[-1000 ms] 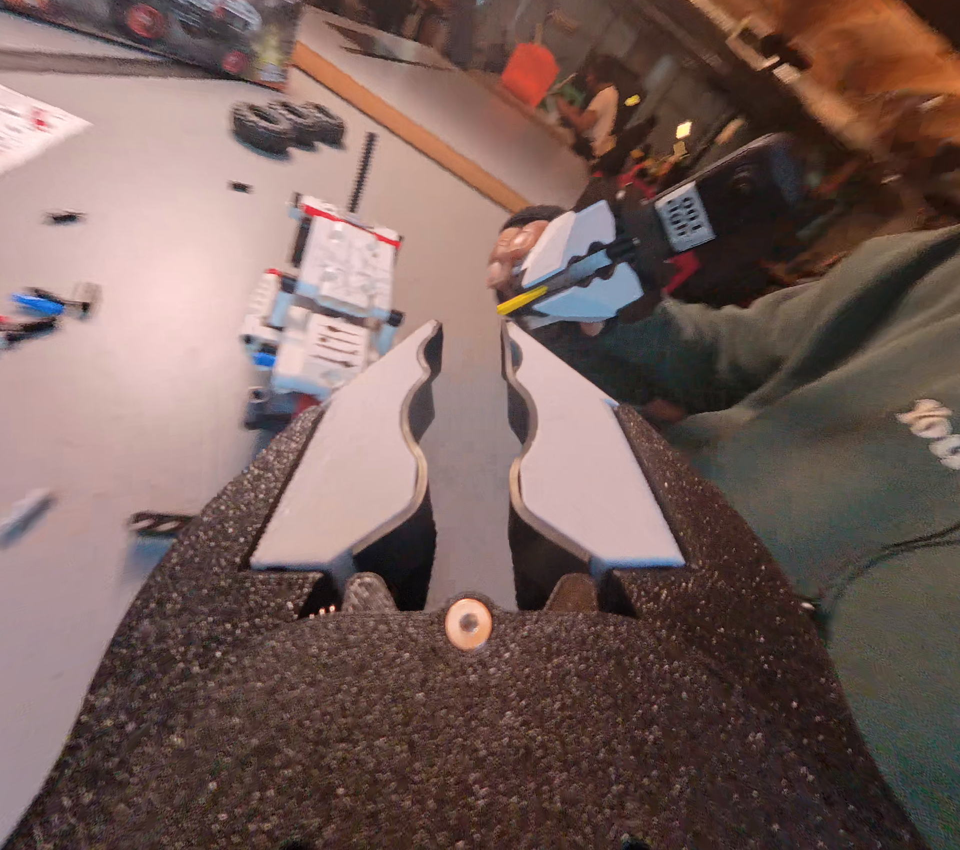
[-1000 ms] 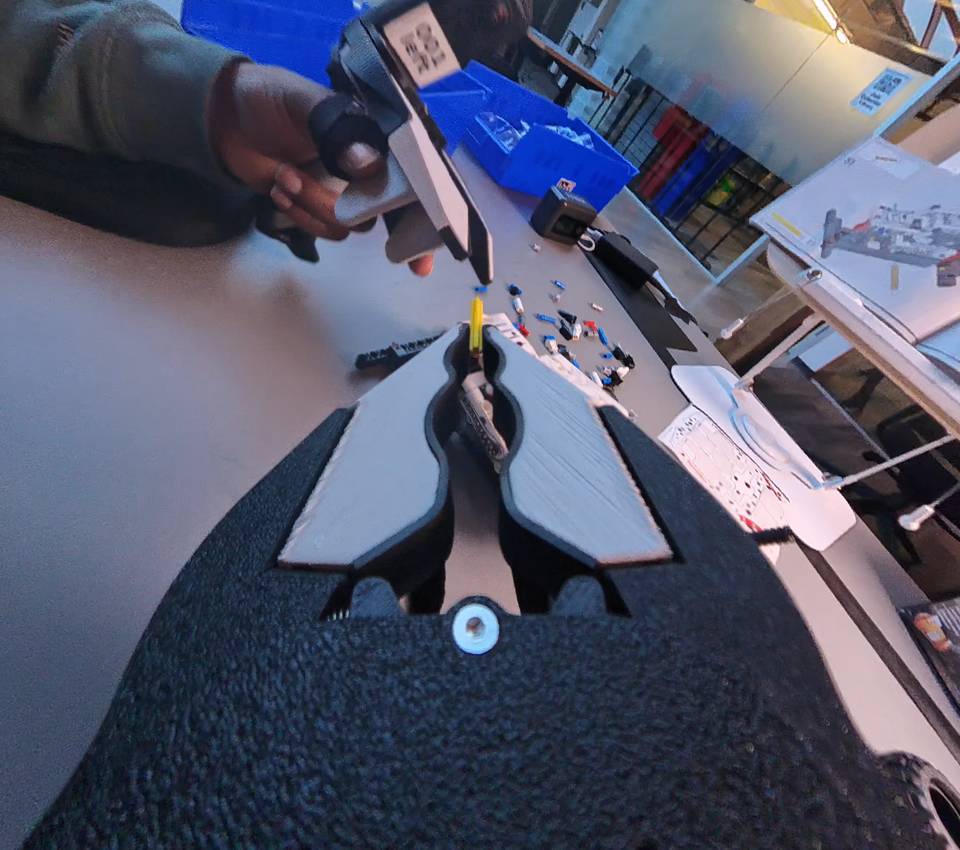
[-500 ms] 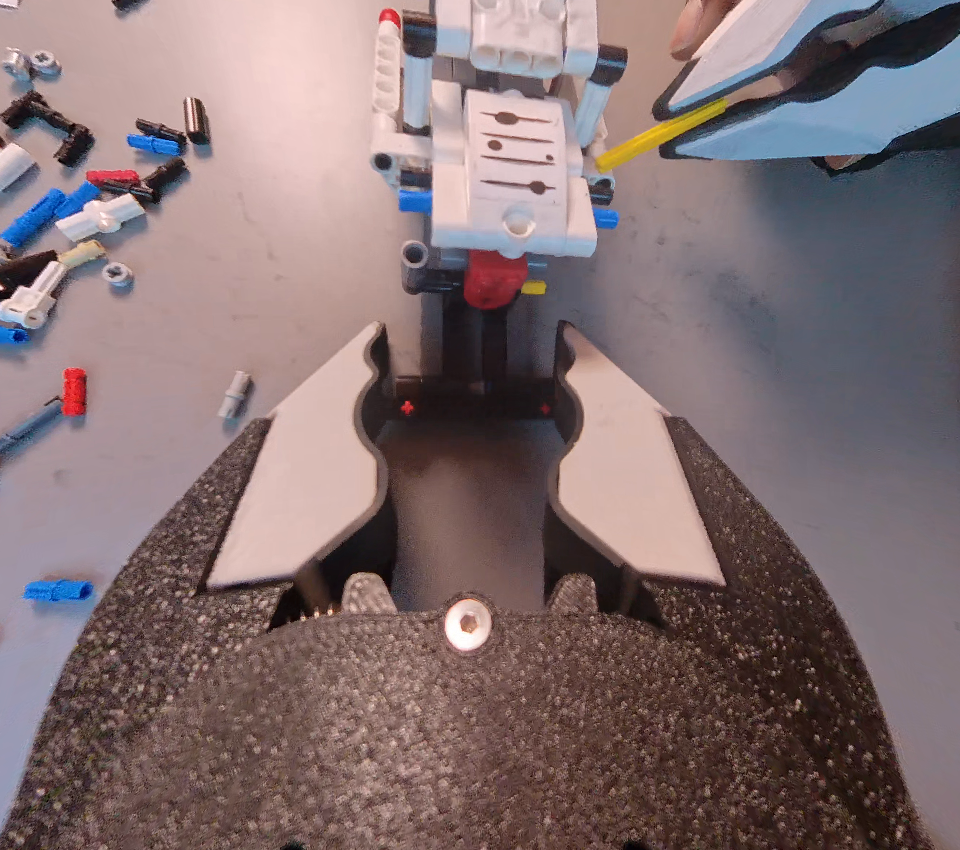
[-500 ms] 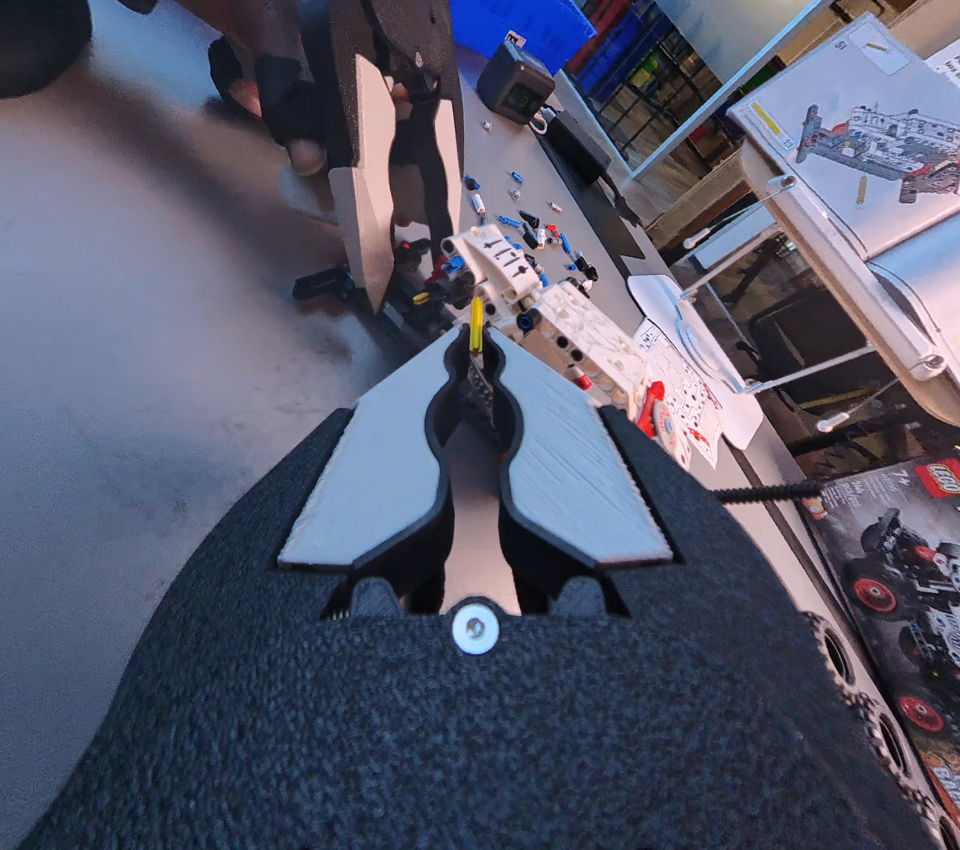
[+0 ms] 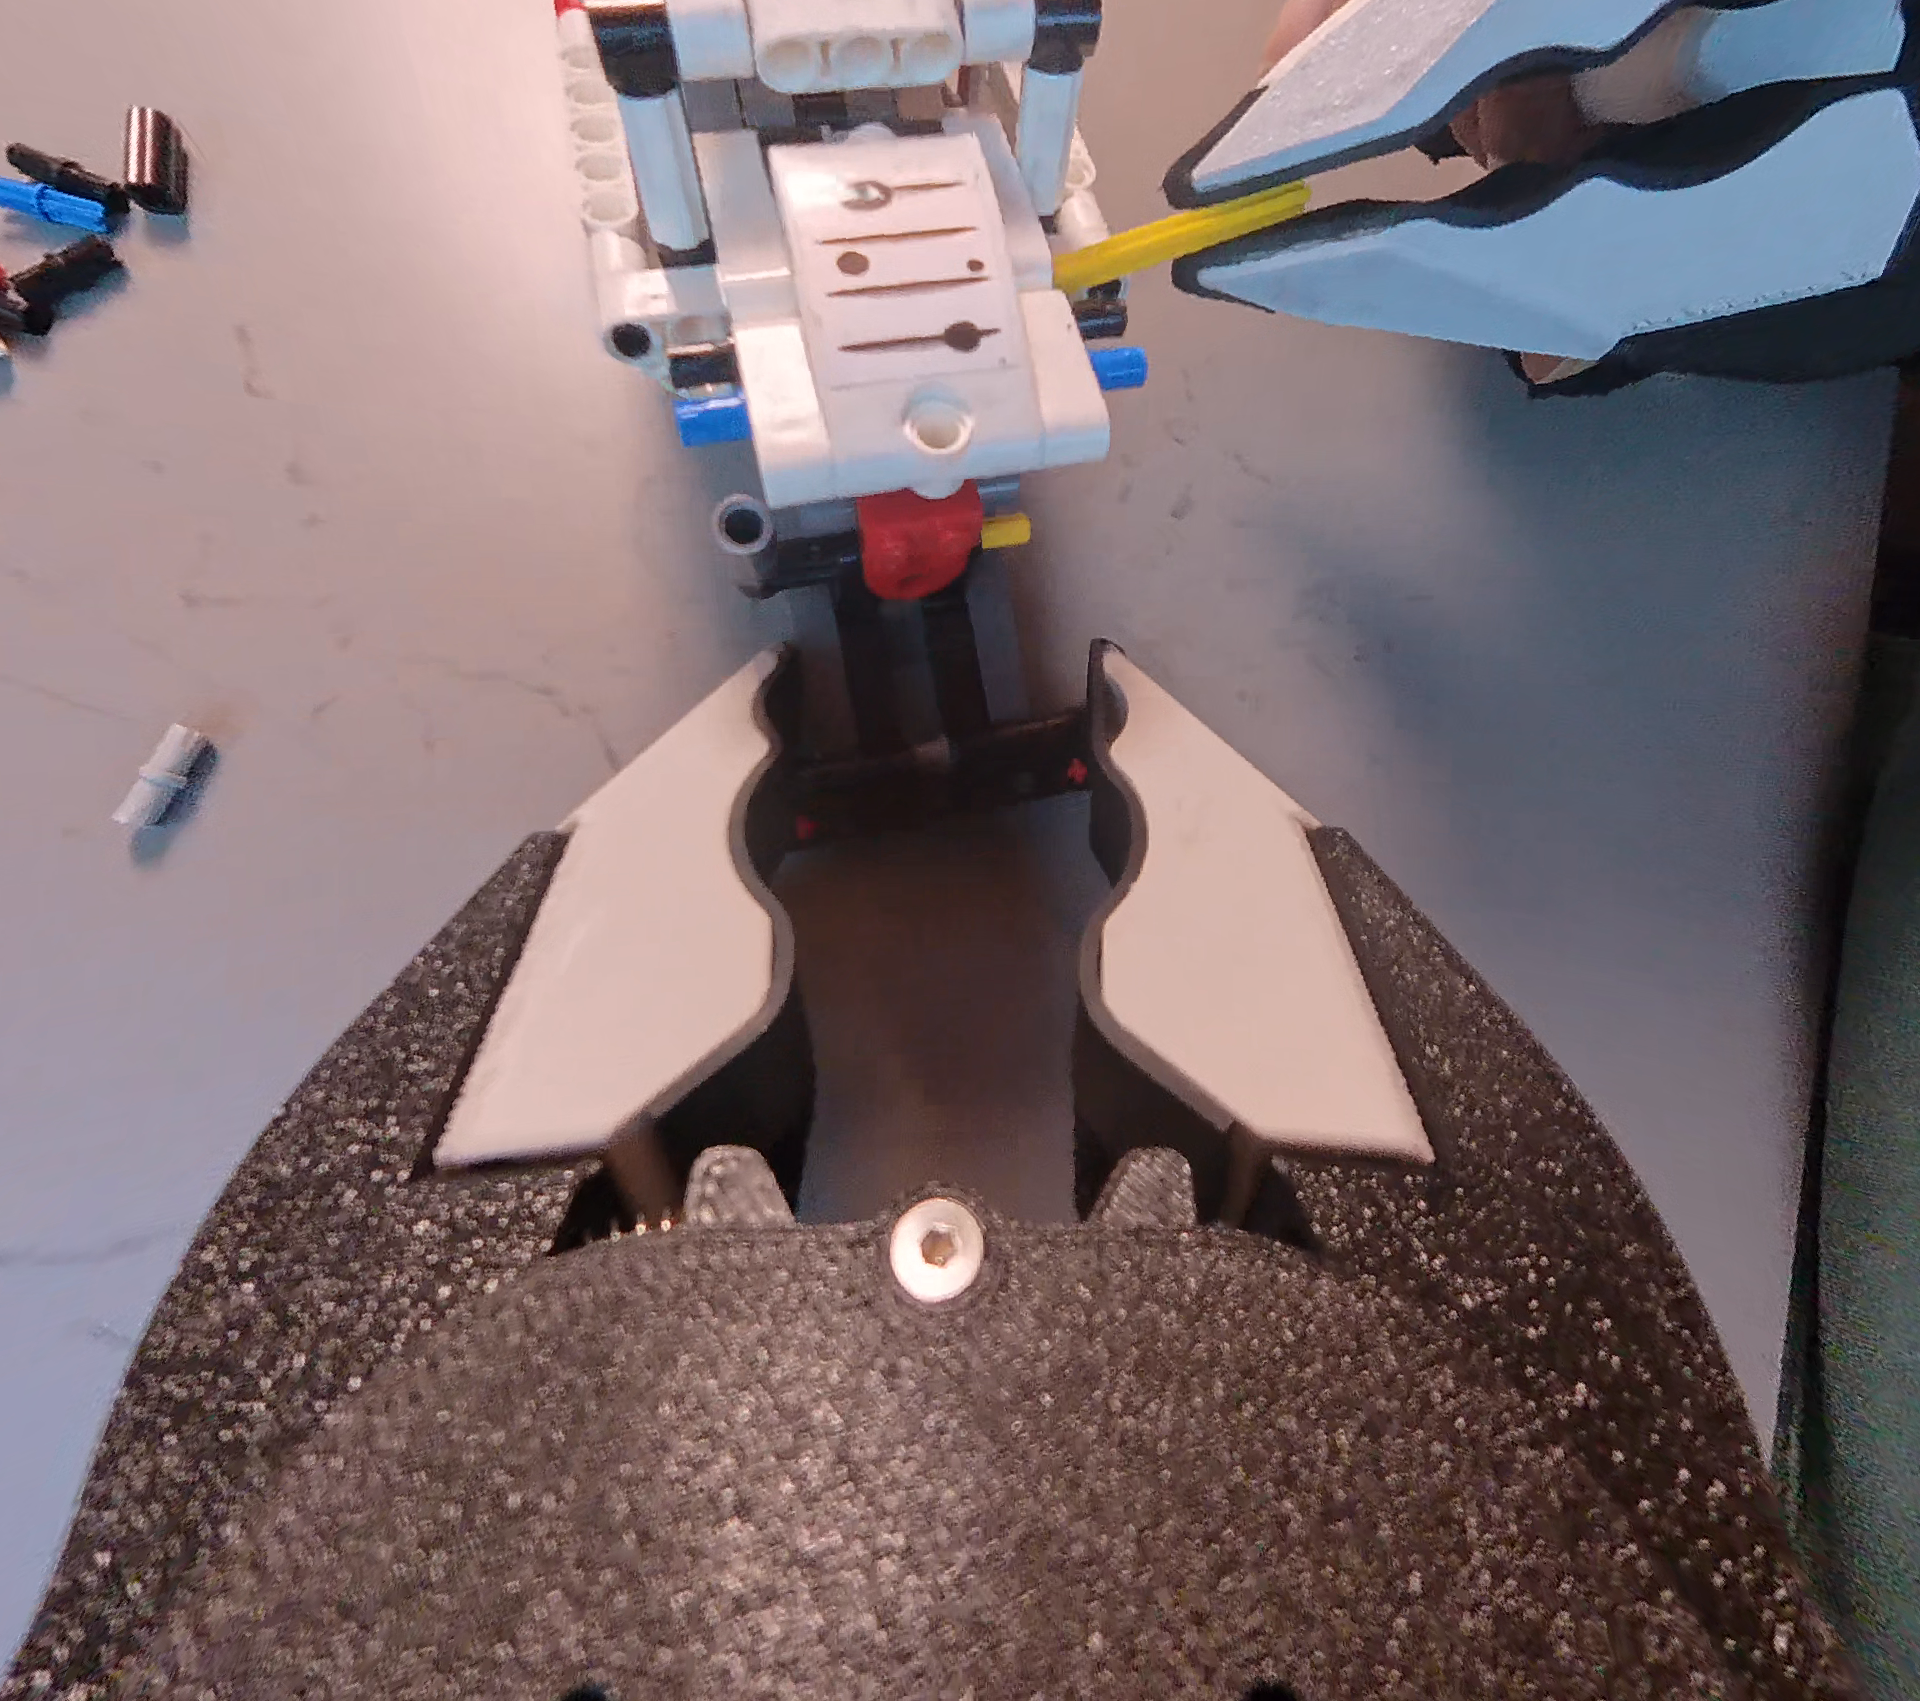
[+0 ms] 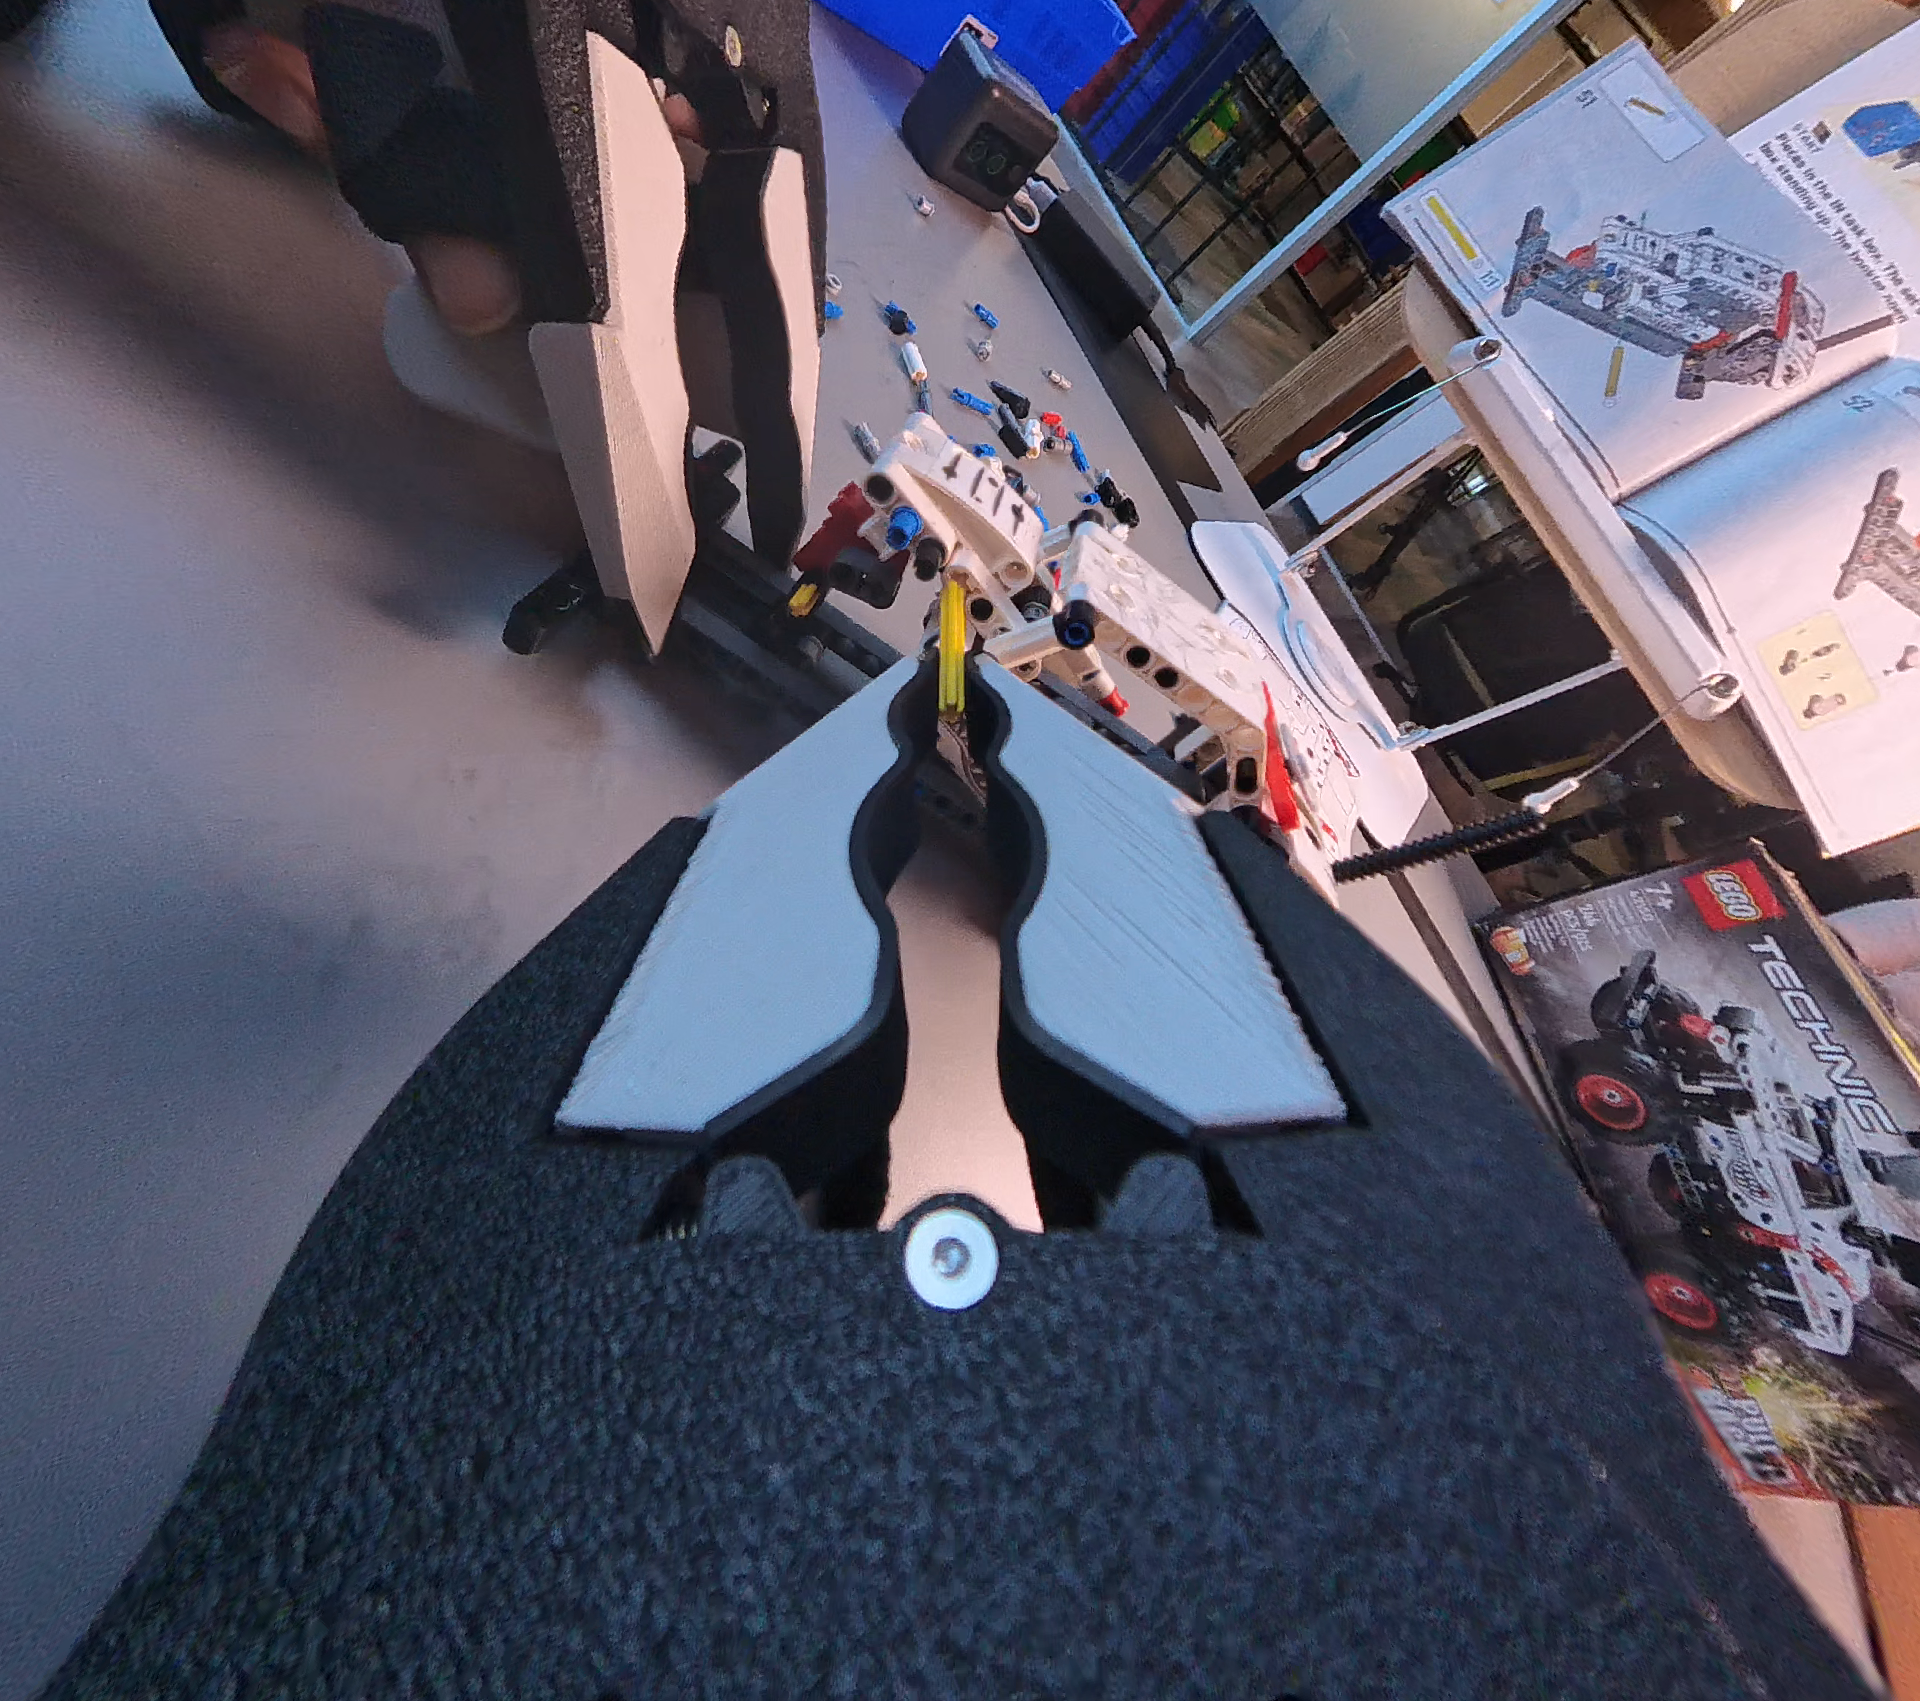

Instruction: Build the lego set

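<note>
In the left wrist view, our left gripper [image 5: 940,695] stands spread, its tips on either side of the black cross-beam [image 5: 940,781] at the rear of the half-built white and black plastic truck model [image 5: 862,280]. Whether the pads actually press that beam we cannot tell; they look at most lightly against it. Just ahead of these tips sit the red block [image 5: 920,548] and the white panel with dark slits [image 5: 914,280].

Farther out, to the right of that panel, our right gripper [image 5: 1184,228] is clenched on the thin yellow plastic axle [image 5: 1164,243], whose free end meets the side of the model. In the right wrist view the same axle [image 6: 951,649] pokes straight out between the right gripper's [image 6: 948,693] tips toward a white beam.

We judge the axle light, stiff and smooth, so it may slip or swivel in the pads; a hold near its back end, leaving the front free, suits insertion. The model is light and only friction-fitted, so it will slide or shed parts under a sideways push. Bracing it by the rigid black frame seems safest.

Beyond the model, small loose blue, black and white pins [image 6: 997,404] lie scattered on the grey table [image 6: 260,768].
</note>
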Demonstrator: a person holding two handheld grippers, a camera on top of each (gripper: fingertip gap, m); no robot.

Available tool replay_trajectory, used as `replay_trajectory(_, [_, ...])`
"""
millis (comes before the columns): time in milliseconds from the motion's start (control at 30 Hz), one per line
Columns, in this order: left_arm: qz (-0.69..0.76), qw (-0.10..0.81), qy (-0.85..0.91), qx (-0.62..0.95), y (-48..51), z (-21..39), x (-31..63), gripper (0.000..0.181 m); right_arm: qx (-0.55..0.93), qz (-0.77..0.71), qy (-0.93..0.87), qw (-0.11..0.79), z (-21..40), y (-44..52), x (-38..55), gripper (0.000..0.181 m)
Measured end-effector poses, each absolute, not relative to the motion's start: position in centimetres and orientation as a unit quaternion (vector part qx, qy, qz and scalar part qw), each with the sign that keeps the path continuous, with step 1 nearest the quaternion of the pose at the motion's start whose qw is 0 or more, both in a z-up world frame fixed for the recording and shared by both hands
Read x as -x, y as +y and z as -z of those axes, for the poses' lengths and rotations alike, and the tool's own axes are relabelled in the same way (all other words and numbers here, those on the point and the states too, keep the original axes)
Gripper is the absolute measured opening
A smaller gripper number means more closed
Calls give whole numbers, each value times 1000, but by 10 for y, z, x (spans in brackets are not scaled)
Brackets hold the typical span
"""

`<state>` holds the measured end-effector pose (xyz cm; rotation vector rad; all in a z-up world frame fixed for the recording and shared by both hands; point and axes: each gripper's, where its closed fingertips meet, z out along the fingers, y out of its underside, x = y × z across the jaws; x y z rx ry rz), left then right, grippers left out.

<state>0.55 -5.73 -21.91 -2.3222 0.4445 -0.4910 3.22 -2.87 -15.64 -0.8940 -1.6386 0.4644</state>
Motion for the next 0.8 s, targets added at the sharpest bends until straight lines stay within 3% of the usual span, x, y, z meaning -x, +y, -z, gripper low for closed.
replay_trajectory(433, [210, 374, 129, 894, -51, 210, 7, 50, 348, -159, -711, 591, 160, -28, -33, 4])
replay_trajectory(667, [193, 398, 158, 883, -40, 207, 8, 68, 324, -131, -713, 608, 159, -29, -31, 4])
replay_trajectory(800, [172, 398, 178, 884, -33, 211, 1, 65, 308, -113, -715, 617, 159, -31, -29, 4])
